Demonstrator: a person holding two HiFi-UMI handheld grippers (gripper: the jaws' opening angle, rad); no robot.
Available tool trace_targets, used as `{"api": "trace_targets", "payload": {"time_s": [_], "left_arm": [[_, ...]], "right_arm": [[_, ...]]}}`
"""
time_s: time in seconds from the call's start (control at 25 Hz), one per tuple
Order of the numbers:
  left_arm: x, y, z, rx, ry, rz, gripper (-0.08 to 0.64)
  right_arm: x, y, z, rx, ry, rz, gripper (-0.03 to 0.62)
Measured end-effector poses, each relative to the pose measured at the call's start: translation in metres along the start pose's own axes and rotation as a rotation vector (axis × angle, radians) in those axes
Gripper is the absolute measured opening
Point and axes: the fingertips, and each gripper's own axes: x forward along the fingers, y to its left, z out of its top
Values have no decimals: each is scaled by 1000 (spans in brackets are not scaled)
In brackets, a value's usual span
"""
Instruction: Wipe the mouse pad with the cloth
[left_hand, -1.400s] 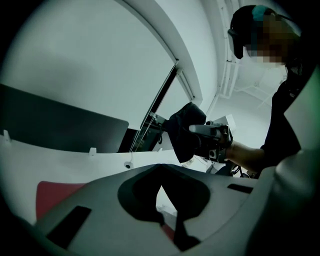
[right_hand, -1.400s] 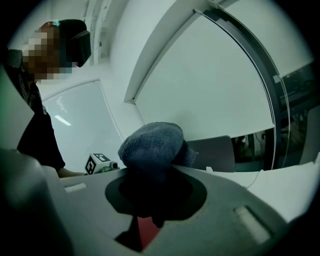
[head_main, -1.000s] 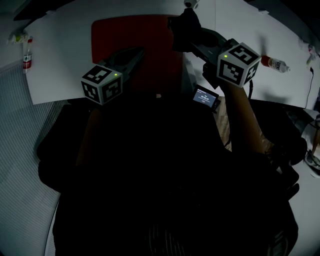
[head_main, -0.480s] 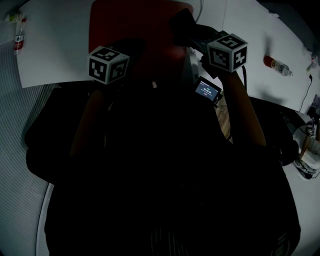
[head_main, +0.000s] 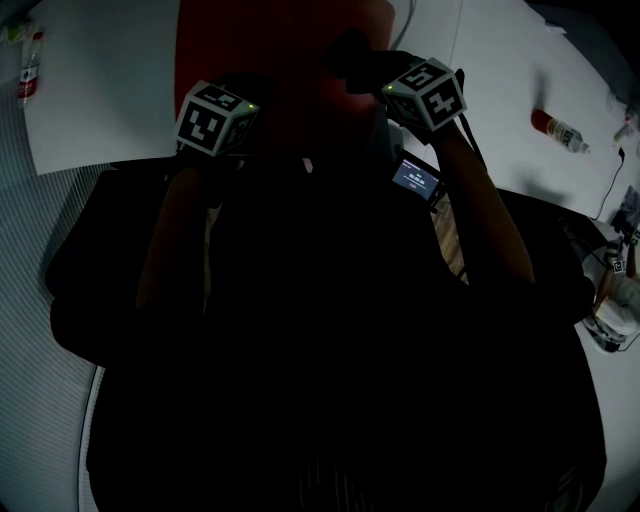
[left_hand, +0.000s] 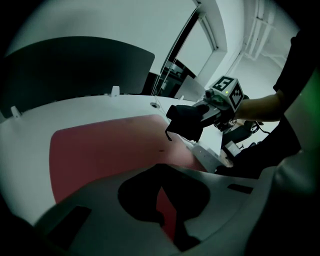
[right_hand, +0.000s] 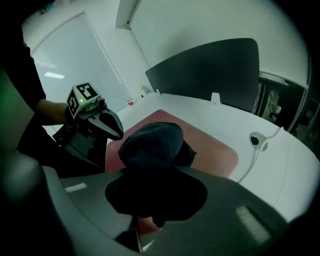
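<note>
In the head view the person's dark torso (head_main: 330, 360) is filling most of the picture and hiding the table's (head_main: 110, 90) near edge. The pad (head_main: 290, 50) is running off the top edge. The cloth (right_hand: 150, 142) is covering the right gripper's (right_hand: 150, 205) fingers, so their tips are not showing. The left gripper's (left_hand: 161, 192) own body is hiding the pad's near part. Print on the screen (head_main: 415, 177) and the bottle (head_main: 560, 128) is too small to read.

We can read nothing: the writing on the small lit dark screen (head_main: 415, 177) and on the red-labelled clear plastic bottle (head_main: 560, 130) far right is too small.
</note>
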Motion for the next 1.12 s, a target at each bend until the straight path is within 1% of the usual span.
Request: {"api": "trace_targets", "payload": {"time_s": [0.12,0.2,0.4,0.44,0.48,0.56,0.6,0.64,0.72,0.76,0.96,1.12], "left_arm": [[10,2,-6,49,54,3,8],[17,2,-7,70,75,3,8],[29,10,-4,99,109,3,8],[31,11,-4,125,126,14,8],[33,13,-4,171,150,32,8],[38,18,-5,288,206,70,8],[42,18,-4,319,223,69,8],[46,18,-3,321,230,53,8],[55,16,-3,291,241,10,8],[60,18,-4,285,252,2,8],[81,34,-15,262,296,43,8],[87,35,-22,211,315,34,8]], "right_arm": [[16,-6,-16,-44,62,-11,71],[28,-11,-26,-60,104,-8,70],[52,-20,-45,-63,199,-9,69],[53,-21,-47,-61,206,-8,69],[52,-21,-48,-56,208,-6,70],[53,-21,-49,-41,204,0,69],[53,-22,-50,-35,206,3,69],[54,-24,-53,-34,212,2,70],[54,-27,-58,-35,229,-4,69],[55,-28,-59,-36,233,-9,69],[59,-28,-61,-24,230,-19,69],[58,-29,-61,5,214,-12,71]]}}
